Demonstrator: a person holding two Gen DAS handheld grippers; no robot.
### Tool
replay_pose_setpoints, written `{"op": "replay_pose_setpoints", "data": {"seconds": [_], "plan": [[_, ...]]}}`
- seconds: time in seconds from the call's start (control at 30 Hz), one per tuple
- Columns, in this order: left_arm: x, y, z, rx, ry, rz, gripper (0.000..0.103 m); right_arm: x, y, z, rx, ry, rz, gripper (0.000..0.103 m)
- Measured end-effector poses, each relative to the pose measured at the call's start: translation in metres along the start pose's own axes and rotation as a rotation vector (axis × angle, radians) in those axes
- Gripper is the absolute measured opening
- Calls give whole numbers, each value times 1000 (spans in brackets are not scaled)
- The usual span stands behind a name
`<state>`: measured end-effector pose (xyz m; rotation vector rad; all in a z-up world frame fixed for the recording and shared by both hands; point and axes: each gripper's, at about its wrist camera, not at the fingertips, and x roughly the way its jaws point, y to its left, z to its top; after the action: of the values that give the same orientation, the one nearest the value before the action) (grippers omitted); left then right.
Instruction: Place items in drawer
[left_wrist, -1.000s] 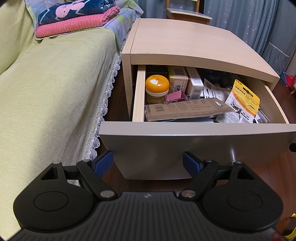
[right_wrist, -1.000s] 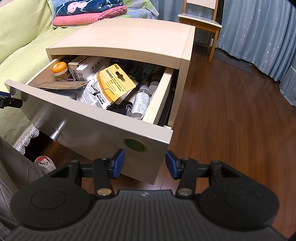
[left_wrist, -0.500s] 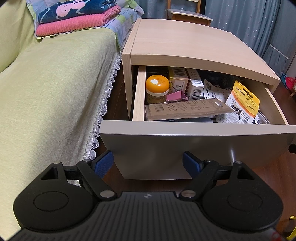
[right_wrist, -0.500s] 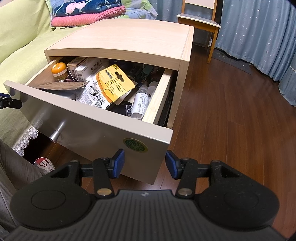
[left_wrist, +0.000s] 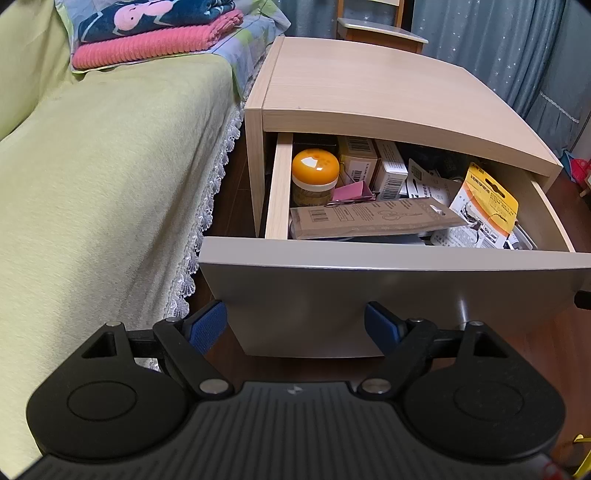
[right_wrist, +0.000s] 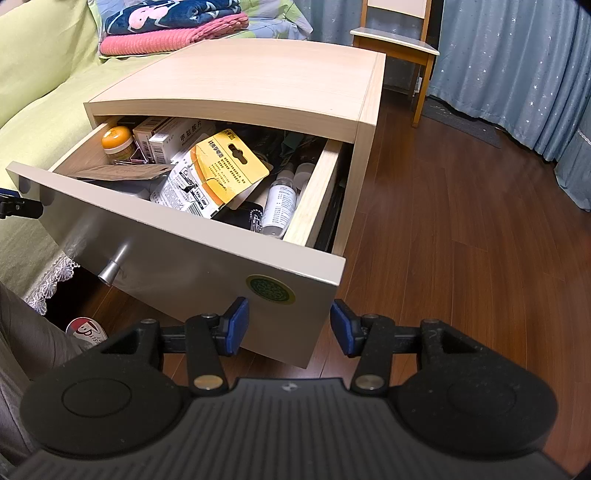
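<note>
The drawer of the light wood nightstand stands pulled well out, its grey front panel facing both cameras; a round metal knob sticks out of that panel, and a green round sticker sits near its right corner. The left tongs are spread wide and hold nothing, hovering low just before the panel's left part; the right tongs are likewise spread and empty, in front of the panel's right corner, above the dark wooden floor.

The items lie inside the drawer — an orange-lidded jar in the far left corner, two upright cartons beside it, a pink binder clip next to the jar; a long brown cardboard pack lies across the front, and a yellow blister card rests tilted over printed leaflets toward the right; a small white bottle lies along the right wall.

A bed with a green cover and lace trim stands just beside the nightstand; folded pink and dark blue blankets are stacked at its far end. A wooden chair stands before blue starred curtains; a person's trouser leg and a shoe show at the lower left of the right view.
</note>
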<state>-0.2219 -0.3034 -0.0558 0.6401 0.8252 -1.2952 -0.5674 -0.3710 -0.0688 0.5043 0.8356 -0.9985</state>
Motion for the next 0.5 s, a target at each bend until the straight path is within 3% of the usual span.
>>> {"op": "replay_pose_setpoints", "data": {"seconds": [0.5], "plan": [[0,0,0,-4,4,-5,83,0,-1,1,-4,3,-3,45]]}}
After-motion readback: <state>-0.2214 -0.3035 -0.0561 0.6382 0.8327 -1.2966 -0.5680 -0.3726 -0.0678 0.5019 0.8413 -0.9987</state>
